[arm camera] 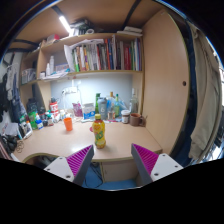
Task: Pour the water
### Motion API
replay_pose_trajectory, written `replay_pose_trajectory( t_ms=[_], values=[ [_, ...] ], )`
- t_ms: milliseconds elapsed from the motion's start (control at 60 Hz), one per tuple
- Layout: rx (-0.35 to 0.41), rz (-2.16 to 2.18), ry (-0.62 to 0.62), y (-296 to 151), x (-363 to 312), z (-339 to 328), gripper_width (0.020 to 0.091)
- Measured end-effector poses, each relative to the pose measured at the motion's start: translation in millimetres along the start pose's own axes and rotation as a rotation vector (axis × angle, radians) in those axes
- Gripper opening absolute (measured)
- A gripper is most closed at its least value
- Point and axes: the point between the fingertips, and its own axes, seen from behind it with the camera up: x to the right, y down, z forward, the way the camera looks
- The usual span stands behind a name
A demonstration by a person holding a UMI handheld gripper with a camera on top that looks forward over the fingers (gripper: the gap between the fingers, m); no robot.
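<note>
A yellow bottle with a green cap (98, 131) stands upright on the light wooden desk (70, 140), near its front edge. My gripper (112, 162) is held back from the desk, below and in front of the bottle, with nothing between its fingers. Both magenta pads (79, 160) stand wide apart, so the gripper is open. An orange cup (68, 123) stands farther back and left of the bottle. Several more bottles (105, 106) line the back of the desk.
Bookshelves (105, 55) packed with books hang above the desk. Small jars and clutter (35, 119) crowd the left part of the desk. A tall wooden cabinet side (165, 80) rises at the right. Blue floor (100, 175) shows under the desk.
</note>
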Motion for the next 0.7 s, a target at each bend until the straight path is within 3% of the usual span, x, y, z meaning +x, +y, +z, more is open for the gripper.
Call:
replay_pose_trajectory(
  t_ms=[417, 700],
  values=[
    [0.009, -0.012, 0.028, -2, -34, 12, 0.0837],
    [0.022, 0.033, -0.022, 22, -72, 132, 0.0835]
  ],
)
